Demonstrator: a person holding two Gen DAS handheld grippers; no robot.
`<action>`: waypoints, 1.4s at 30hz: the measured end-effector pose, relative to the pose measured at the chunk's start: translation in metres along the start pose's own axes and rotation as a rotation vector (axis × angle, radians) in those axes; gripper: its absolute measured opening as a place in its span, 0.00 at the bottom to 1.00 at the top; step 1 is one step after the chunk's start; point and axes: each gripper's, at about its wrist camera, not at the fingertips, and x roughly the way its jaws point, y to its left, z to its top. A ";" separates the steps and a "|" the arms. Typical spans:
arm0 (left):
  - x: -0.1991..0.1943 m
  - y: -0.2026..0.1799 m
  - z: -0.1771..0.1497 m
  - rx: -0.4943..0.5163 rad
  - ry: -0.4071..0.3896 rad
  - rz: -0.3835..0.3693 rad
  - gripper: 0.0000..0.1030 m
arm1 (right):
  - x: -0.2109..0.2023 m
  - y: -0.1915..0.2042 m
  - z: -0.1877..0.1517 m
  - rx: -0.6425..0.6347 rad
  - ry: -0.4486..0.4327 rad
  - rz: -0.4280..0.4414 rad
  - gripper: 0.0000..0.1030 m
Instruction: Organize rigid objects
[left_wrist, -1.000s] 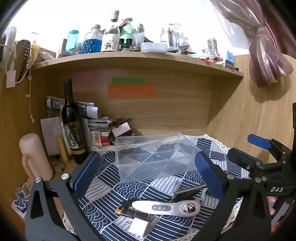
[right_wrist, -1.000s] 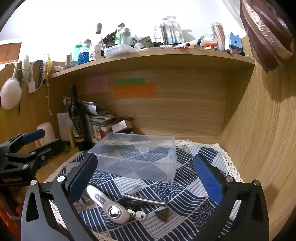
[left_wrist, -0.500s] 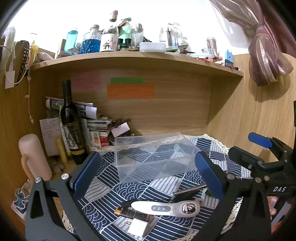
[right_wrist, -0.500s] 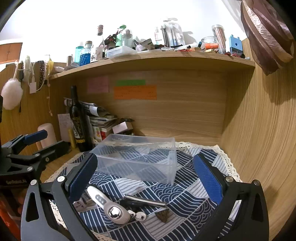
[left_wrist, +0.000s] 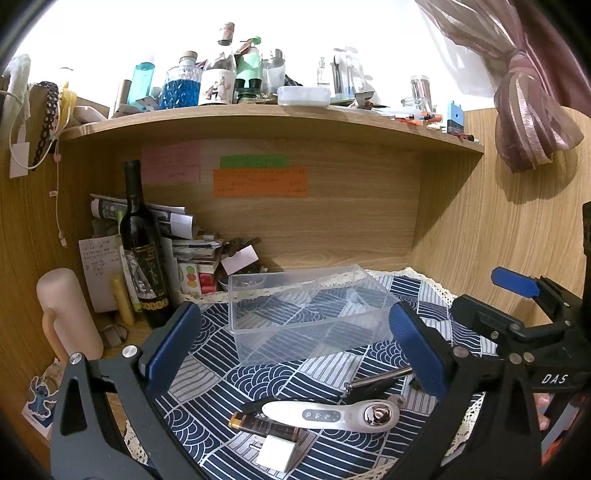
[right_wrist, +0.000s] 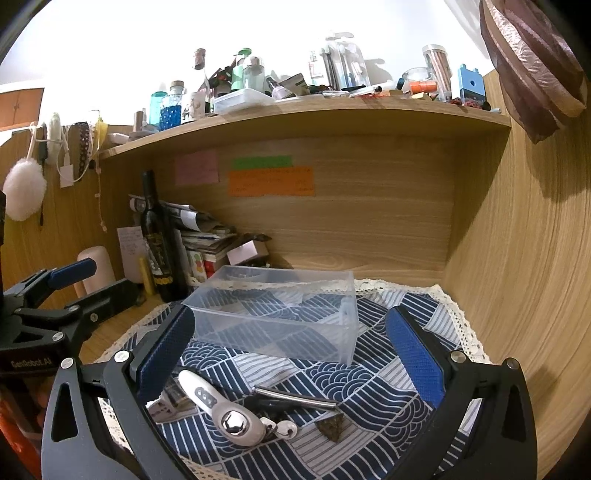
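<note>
White massager on patterned cloth before clear box, likely light, stiff, slick-shelled, best pinched across slim handle; left gripper and right gripper both gaping, empty

clear box set mid-cloth, top open, approachable from above. small items clustered near its front: white handheld device, metal rod, white adapter; bare patterned cloth is seen between box and cluster. left side is crowded by wine bottle and paper stack. overhead room is limited by shelf. right wall panel stands close.
</note>
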 end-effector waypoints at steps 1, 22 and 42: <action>0.000 0.000 0.000 -0.001 -0.001 -0.001 1.00 | 0.000 0.000 0.000 0.001 0.000 0.001 1.00; 0.001 -0.002 0.003 0.003 0.000 -0.013 1.00 | 0.000 -0.001 -0.001 0.010 -0.001 0.009 1.00; 0.002 -0.002 0.003 -0.010 0.008 -0.033 1.00 | 0.001 -0.002 -0.001 0.020 -0.001 0.025 1.00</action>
